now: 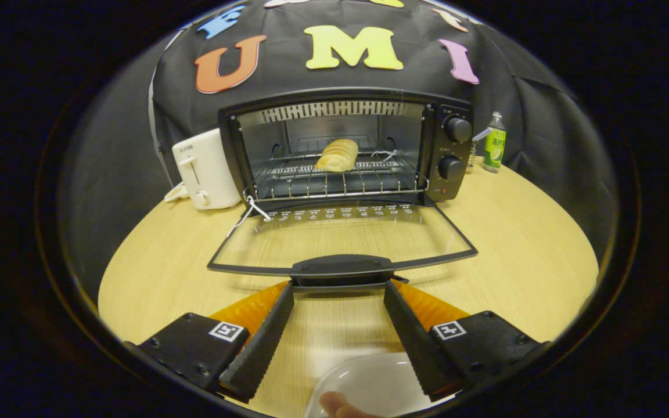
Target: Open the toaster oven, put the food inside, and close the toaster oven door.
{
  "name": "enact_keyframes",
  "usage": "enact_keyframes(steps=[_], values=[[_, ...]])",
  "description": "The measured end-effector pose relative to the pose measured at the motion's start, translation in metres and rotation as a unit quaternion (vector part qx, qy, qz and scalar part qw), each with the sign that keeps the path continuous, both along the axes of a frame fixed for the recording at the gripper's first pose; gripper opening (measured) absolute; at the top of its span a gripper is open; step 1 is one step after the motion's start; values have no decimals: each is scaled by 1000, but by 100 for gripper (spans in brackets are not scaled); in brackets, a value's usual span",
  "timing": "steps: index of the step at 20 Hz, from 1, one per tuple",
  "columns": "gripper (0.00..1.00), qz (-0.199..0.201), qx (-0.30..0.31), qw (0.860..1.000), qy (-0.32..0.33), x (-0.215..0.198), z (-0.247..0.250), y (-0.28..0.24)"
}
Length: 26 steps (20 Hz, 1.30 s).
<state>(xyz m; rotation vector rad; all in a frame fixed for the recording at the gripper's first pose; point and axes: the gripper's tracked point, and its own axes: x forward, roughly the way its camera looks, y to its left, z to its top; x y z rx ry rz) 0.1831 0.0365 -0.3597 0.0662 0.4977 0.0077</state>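
- On the round pale wood-grain counter (514, 232), the hand-held gripper (339, 289) points straight at the oven, its two ribbed, wedge-shaped fingers (265, 342) spread wide apart and holding nothing.
- The fingertips reach up to the two ends of the black moulded plastic door handle (341, 269); whether they touch it cannot be told.
- The black metal toaster oven (450, 104) stands beyond the fingers with its glass door (340, 235) dropped fully open, lying flat and low over the counter, a thin dark frame around the clear pane.
- The pale yellow ridged bread roll (338, 155) lies inside the oven on the shiny wire rack (311, 180), towards its back and middle.
- Two round black knobs (457, 129) sit one above the other on the oven's right panel.
- A white smooth plastic slot toaster (204, 168) stands just beside the oven's left wall.
- A small clear bottle with a green label (494, 144) stands upright to the oven's right, near the wall cloth.
- A clear, rounded shallow dish (369, 383) rests between the finger bases, with a fingertip (334, 403) of a person at its near rim.
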Motion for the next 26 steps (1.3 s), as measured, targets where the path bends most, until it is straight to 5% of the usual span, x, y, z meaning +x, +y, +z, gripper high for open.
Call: enact_keyframes(steps=[8, 15, 26], values=[[100, -4, -11, 1000, -23, -3, 23, 0], [100, 18, -74, 980, -185, -12, 88, 1], [100, 20, -62, 974, -218, 15, 144, 6]])
